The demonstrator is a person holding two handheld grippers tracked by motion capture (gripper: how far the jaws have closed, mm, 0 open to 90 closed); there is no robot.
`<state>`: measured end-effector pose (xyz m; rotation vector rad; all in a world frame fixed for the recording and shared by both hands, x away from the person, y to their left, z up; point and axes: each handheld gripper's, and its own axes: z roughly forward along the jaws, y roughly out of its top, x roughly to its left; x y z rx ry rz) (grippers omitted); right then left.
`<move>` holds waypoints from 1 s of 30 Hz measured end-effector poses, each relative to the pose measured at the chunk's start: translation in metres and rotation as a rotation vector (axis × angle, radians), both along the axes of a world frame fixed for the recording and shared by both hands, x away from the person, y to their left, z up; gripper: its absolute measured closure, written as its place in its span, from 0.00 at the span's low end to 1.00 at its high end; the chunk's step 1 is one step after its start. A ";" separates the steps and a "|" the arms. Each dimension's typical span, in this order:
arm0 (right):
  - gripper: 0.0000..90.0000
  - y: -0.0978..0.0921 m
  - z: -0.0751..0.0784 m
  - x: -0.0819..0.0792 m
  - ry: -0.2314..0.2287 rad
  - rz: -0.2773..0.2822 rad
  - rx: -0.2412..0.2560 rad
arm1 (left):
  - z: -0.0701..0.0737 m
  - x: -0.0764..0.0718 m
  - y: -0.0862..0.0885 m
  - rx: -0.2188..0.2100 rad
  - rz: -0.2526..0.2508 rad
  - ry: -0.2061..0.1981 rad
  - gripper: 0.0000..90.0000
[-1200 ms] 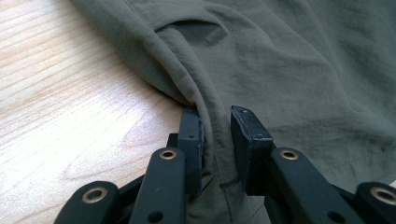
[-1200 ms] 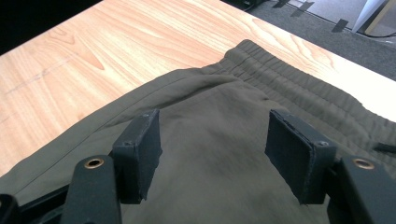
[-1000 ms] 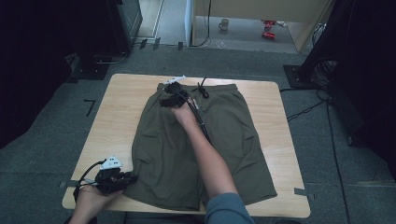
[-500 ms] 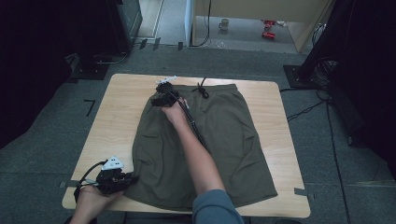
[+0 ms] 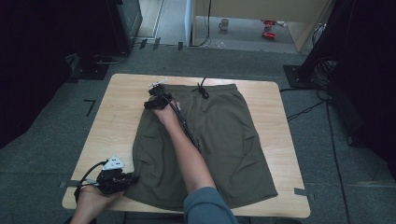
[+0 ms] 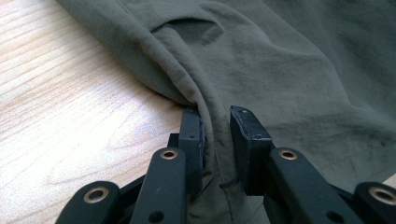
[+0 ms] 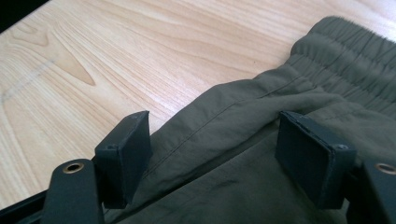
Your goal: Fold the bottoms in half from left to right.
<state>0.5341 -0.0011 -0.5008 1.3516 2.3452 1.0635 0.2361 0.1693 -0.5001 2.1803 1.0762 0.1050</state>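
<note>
Right gripper (image 5: 155, 99) moved left to waistband, apart | left gripper (image 5: 122, 179) clamped on hem | one pair of shorts (image 5: 219, 140)

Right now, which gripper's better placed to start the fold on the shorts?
Left. The left gripper is already shut on the shorts hem; the right gripper is open over the waistband corner, gripping nothing.

Right claw slides along the waistband

The right claw (image 5: 154, 95) has travelled from near the drawstring (image 5: 202, 88) to the shorts' (image 5: 224, 135) waistband corner, jaws spread.
</note>
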 end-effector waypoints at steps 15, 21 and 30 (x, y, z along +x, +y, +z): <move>0.43 0.007 -0.010 -0.008 -0.073 -0.022 -0.101 | 0.001 0.002 -0.002 -0.008 0.005 0.017 0.87; 0.64 0.003 -0.010 -0.012 -0.091 -0.031 -0.094 | 0.005 0.004 0.002 -0.018 0.040 0.046 0.88; 0.94 0.000 -0.008 -0.012 -0.090 -0.025 -0.123 | 0.013 0.004 0.004 -0.052 0.066 0.040 0.96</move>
